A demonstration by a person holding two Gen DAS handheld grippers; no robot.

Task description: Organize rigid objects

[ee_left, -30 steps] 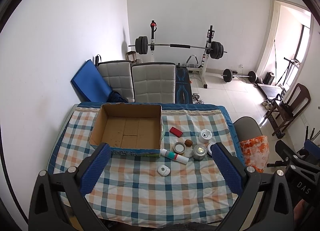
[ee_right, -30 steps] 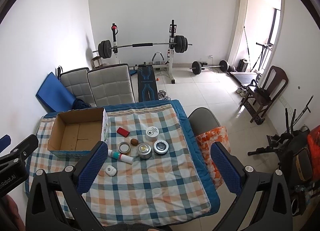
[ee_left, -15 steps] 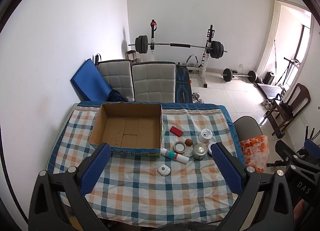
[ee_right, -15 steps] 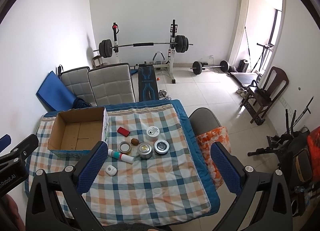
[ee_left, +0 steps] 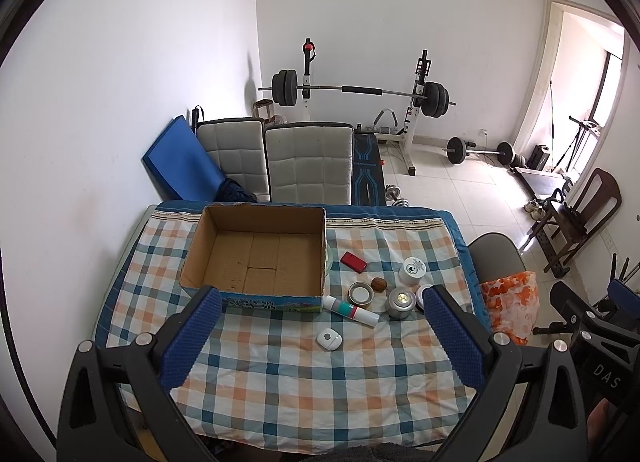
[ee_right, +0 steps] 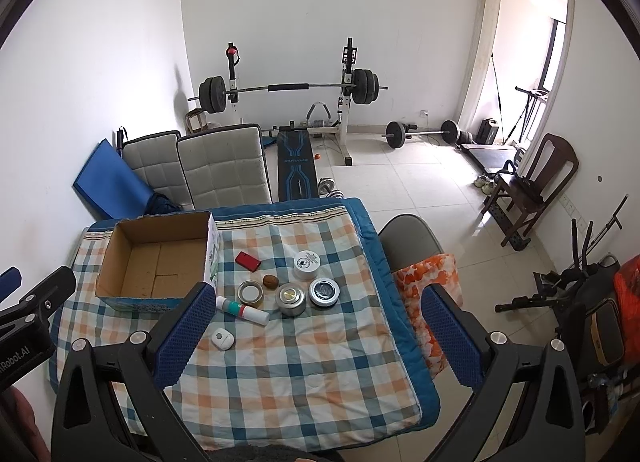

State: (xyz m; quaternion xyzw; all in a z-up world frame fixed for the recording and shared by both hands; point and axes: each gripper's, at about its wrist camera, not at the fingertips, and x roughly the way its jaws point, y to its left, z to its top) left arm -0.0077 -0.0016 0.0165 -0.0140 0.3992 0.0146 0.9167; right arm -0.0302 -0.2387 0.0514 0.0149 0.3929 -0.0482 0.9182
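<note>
Nothing sorted yet, judging by the layout. The cardboard box [ee_left: 260,258] sits on the table [ee_left: 280,390], open top, and its floor shows bare cardboard, nothing inside. All the small items lie on the checked cloth to the right of the box.

Items, placed relative to the box:
- red case [ee_left: 353,262]: just right of the box's right wall, flat on the cloth.
- white tube [ee_left: 351,309] with a green and red band: lying on its side, one end close to the box's near-right corner; touching or not, can't tell.
- tape roll [ee_left: 361,294] and walnut [ee_left: 379,284]: right of the tube, nearly touching each other.
- white jar [ee_left: 413,270]: farther right, upright.
- silver tin [ee_left: 399,303]: right of the tape roll, upright.
- dark-lidded tin [ee_right: 324,292]: just beside the silver tin, farthest from the box; mostly hidden behind a finger in the left view.
- small white square gadget [ee_left: 329,339]: nearer the camera than the tube, alone on the cloth.

Left gripper [ee_left: 320,336]: jaws spread wide, holding nothing, hanging above the table's near edge. Right gripper [ee_right: 318,336]: same, jaws wide apart, empty, high over the table.

Progress: looks like zero of eight items in the box. Everything is left to do, presumably picking each one and dropping it in. No grasp begun.
</note>
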